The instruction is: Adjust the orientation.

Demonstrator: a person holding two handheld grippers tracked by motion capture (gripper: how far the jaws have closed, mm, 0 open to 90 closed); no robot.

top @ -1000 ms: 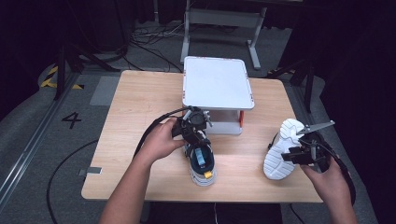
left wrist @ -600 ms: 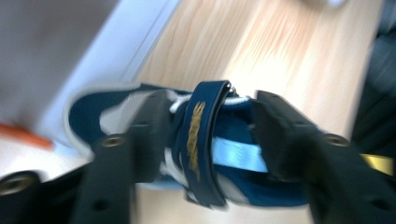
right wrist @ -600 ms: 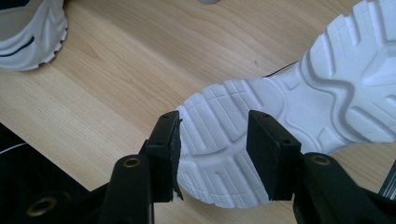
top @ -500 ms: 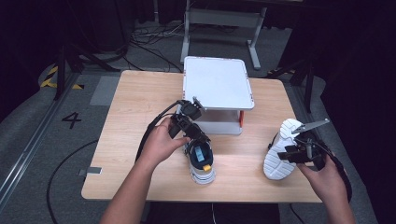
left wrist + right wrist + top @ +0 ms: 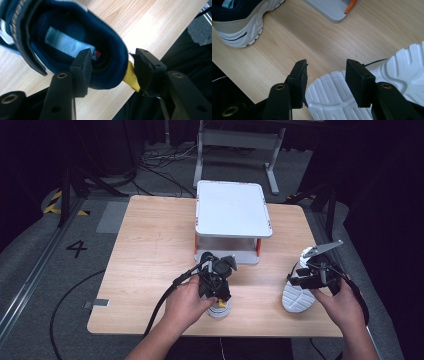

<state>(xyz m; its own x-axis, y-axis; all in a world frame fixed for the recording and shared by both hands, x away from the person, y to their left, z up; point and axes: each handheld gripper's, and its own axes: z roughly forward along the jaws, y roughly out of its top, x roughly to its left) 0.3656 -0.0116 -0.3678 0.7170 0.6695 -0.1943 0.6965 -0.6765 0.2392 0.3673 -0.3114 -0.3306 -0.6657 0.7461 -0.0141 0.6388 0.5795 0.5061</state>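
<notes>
From above, the left gripper [image 5: 216, 279] is over a blue shoe [image 5: 220, 309] that stands near the front edge of the worktop [image 5: 150, 250], about in the middle. The right gripper [image 5: 312, 272] is over a white shoe [image 5: 296, 295] that lies on its side near the right edge. A white stand [image 5: 232, 215] sits toward the back edge.

In the left gripper view, the blue shoe [image 5: 75, 40] is open at the top. One jaw is inside the shoe and the other is outside its heel, by a yellow loop [image 5: 131, 77]. The jaws have just been closing a little, with the heel between them. They are not squeezing it.

In the right gripper view, the jaws are apart on either side of the white shoe's [image 5: 342, 97] sole end. I cannot tell if they press it. The blue shoe [image 5: 242, 22] is at the far corner.
</notes>
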